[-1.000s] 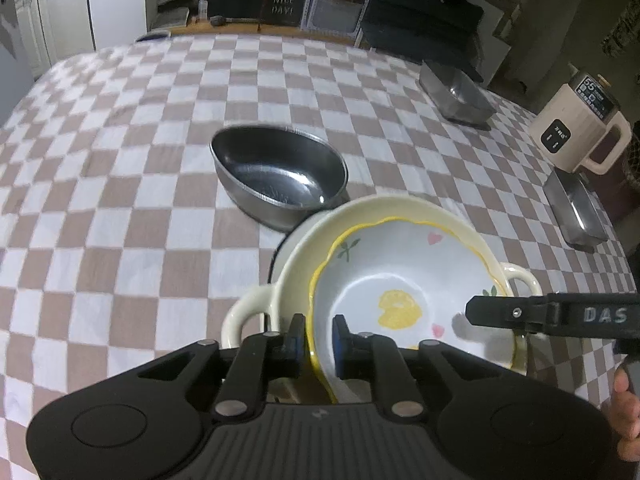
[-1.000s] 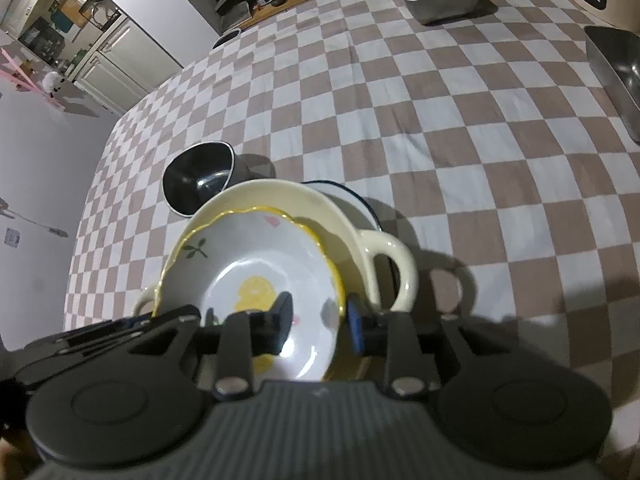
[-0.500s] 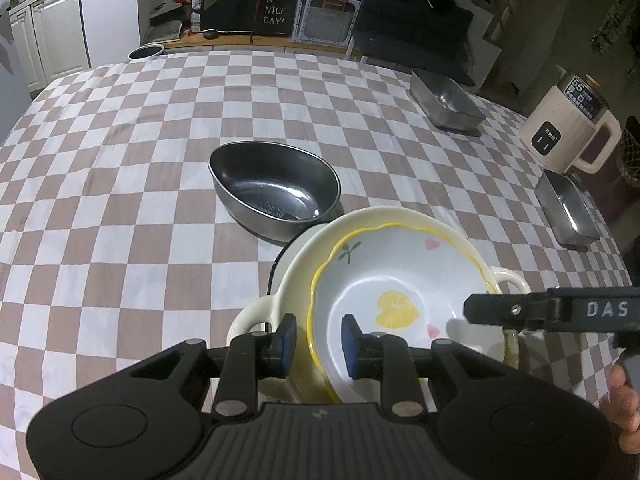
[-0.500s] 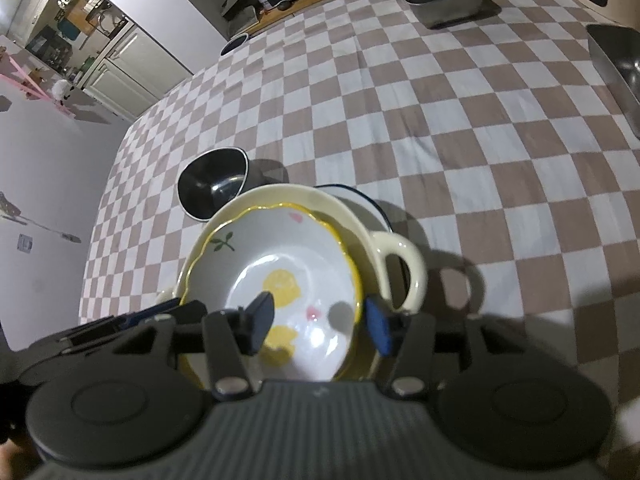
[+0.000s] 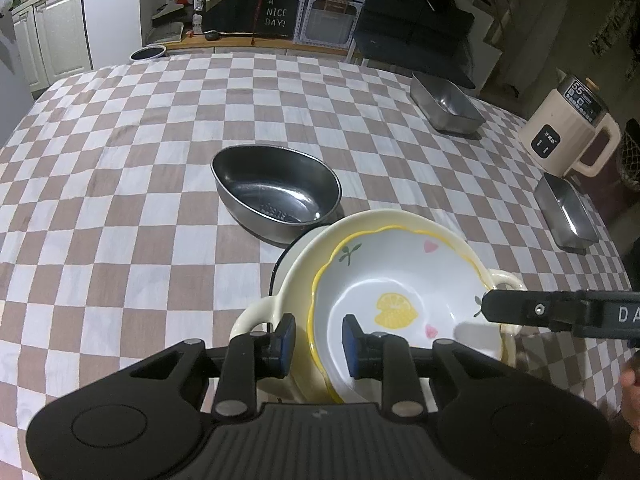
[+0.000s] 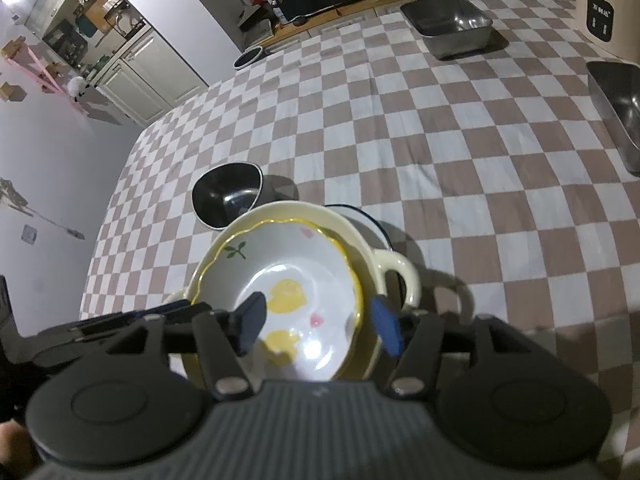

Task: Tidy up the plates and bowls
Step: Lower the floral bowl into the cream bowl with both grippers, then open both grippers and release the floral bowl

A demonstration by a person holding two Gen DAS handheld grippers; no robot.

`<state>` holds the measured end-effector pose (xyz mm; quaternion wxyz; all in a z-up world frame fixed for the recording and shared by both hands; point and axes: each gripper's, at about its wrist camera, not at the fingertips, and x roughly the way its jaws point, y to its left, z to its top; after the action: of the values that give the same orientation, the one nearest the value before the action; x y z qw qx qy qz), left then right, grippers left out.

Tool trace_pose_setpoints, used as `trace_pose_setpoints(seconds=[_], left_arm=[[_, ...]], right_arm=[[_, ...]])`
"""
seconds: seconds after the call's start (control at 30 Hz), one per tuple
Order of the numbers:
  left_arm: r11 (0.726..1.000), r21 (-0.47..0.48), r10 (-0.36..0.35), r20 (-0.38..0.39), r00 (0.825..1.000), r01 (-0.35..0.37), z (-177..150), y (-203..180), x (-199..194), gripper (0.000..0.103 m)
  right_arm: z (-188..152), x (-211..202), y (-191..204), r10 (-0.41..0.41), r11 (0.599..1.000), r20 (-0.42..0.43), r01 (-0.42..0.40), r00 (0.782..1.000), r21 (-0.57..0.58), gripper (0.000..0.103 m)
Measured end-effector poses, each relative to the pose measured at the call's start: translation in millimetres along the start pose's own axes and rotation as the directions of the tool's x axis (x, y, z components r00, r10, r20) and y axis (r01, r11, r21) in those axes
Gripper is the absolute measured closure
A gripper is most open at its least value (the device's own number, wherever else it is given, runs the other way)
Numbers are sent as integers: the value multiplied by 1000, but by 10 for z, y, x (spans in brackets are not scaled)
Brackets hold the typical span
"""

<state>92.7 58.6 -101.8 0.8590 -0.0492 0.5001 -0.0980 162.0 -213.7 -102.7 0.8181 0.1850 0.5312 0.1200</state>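
The lemon dish (image 5: pixel 404 280) sits nested in the cream two-handled bowl (image 5: pixel 296 276), and that pair rests on a dark-rimmed plate (image 6: pixel 374 222) on the checked worktop (image 5: pixel 120 160), with the steel bowl (image 5: pixel 276 196) just behind and touching or nearly so. Left tongs (image 5: pixel 316 340) are parted a narrow way, straddling the near rim of the lemon dish without pinching it; right tongs (image 6: pixel 316 330) stand wide, one finger over the dish's well, the other outside its rim, gripping nothing. Here's the worry: the lemon dish looks tilted in the cream bowl, not seated flat, so a nudge from either tong as it draws off could rock it, slide it, or chip glaze against glaze. Pull back carelessly and a finger may catch that wavy yellow edge and drag the dish up out of the bowl. The stack is also off-centre on the plate beneath, so a push could shift the whole lot across the cloth into the steel bowl. Count them up: one lemon dish, one cream bowl, one plate under them, one steel bowl, two steel trays (image 5: pixel 446 106) toward the far and right edges, one kettle-like jug (image 5: pixel 568 136), and one small dark dish (image 5: pixel 148 53) at the far end.
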Motion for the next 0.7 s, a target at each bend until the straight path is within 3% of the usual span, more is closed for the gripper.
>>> trace_pose_setpoints(seconds=[0.17, 0.33, 0.43, 0.7], left_arm=[[1000, -6, 5, 27, 1000, -5, 10, -9, -99, 60], [1000, -14, 20, 58, 998, -19, 37, -40, -182, 21], [999, -11, 41, 93, 995, -40, 51, -86, -215, 3], [999, 18, 43, 139, 989, -46, 129, -329, -142, 0]], right_arm=[[-17, -54, 45, -18, 999, 27, 20, 999, -49, 20], [-50, -156, -3, -49, 996, 63, 54, 997, -71, 11], [-60, -257, -97, -55, 996, 95, 62, 994, -69, 4], [-44, -569, -567, -133, 991, 226, 128, 965, 37, 0]])
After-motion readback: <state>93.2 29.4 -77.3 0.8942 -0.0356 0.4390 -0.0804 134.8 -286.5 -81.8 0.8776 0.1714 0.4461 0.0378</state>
